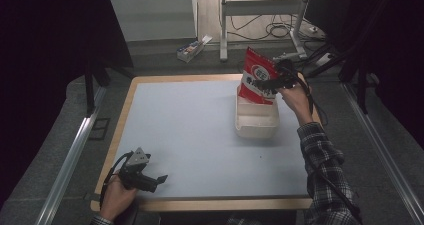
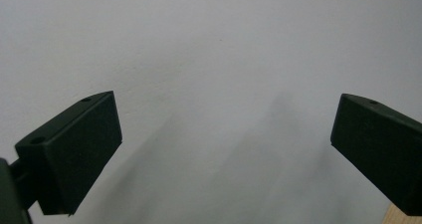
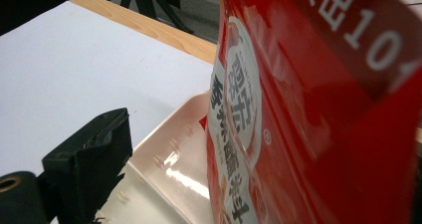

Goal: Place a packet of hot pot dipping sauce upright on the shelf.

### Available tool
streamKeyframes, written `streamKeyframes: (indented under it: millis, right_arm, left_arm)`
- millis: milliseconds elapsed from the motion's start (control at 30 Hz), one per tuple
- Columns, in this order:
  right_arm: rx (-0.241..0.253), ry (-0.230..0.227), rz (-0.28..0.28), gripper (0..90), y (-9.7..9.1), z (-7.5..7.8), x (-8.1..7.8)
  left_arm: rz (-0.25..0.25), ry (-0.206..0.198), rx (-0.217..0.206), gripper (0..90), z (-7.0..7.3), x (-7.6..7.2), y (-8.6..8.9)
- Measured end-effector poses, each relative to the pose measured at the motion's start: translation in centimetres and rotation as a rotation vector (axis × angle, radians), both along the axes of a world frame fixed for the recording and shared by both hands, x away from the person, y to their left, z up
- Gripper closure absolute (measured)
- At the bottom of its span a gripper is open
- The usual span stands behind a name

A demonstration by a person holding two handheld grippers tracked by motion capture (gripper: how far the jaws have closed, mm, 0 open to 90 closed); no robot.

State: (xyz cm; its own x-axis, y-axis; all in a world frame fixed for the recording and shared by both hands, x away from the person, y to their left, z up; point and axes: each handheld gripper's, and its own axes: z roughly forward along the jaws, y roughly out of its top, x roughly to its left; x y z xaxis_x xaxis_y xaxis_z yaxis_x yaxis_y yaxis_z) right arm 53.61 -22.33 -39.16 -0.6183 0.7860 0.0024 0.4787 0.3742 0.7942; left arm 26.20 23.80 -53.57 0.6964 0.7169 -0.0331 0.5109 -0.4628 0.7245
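Taking the white tray [image 1: 256, 119] as our landmark, we start nearest the person: our left gripper [image 1: 159, 179] rests on the table [image 1: 190, 135] well to the near left of the tray, close to the table's front edge. In the left gripper view its jaws stand wide apart with nothing between them, just the pale surface.

Further out, at the tray's far end, our right gripper [image 1: 267, 84] is beside the red snack bag [image 1: 257, 76]. The bag stands upright with its bottom in the tray's far end, leaning a little. In the right gripper view the one jaw we see stands clear of the bag's printed face [image 3: 318, 114], so we read this gripper as released, jaws spread wide, not pressing the bag.

The risk we see is the bag toppling. It is tall, and propped only by the low tray wall; if we pull the right gripper away carelessly and a jaw snags the film, the bag could tip out of the tray onto the table.
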Motion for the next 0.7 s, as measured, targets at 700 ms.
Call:
streamKeyframes:
  millis: [700]
  right_arm:
    - [0.032,0.012,0.014,3.6,-1.3,-1.6,-3.5]
  left_arm:
    - [-0.008,0.002,0.036,0.0,-0.1,0.0,-0.3]
